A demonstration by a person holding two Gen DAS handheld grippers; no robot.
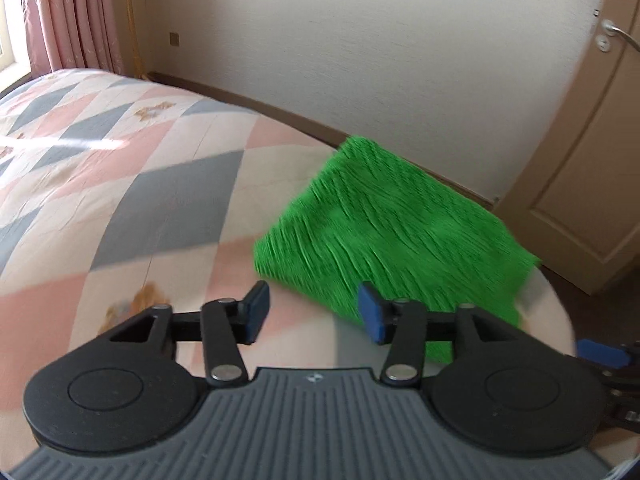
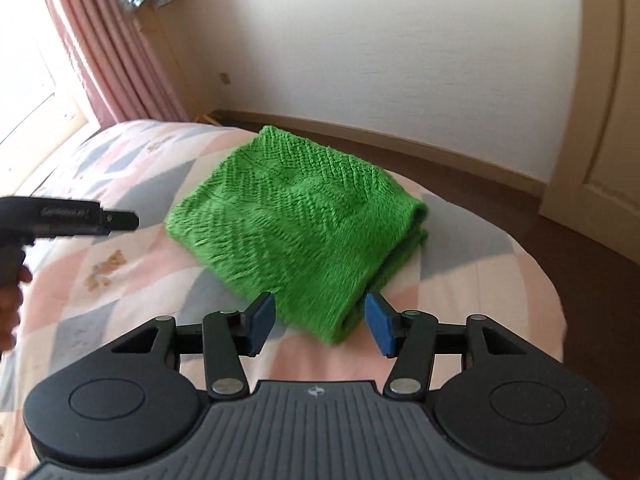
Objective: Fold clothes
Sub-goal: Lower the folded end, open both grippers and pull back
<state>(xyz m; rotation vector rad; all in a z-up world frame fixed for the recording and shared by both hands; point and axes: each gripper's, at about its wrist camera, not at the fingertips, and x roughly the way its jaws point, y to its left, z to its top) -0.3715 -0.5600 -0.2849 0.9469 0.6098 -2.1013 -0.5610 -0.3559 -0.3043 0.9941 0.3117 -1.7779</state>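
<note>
A bright green knitted garment point(image 2: 296, 224) lies folded into a thick rectangle near the corner of a bed; the left wrist view shows the garment point(image 1: 392, 232) too, right of centre. My left gripper point(image 1: 316, 314) hovers open just short of its near-left edge, nothing between the blue pads. My right gripper point(image 2: 320, 324) is open as well, its fingertips on either side of the garment's near corner and above it. The left gripper's body point(image 2: 68, 218) and a hand point(image 2: 12, 304) show at the left of the right wrist view.
The bed point(image 1: 132, 184) has a quilt of pink, grey and cream diamonds. Its rounded edge falls to a dark wood floor point(image 2: 580, 280) on the right. A white wall, a beige door point(image 1: 592, 152) and pink curtains point(image 1: 72, 16) stand beyond.
</note>
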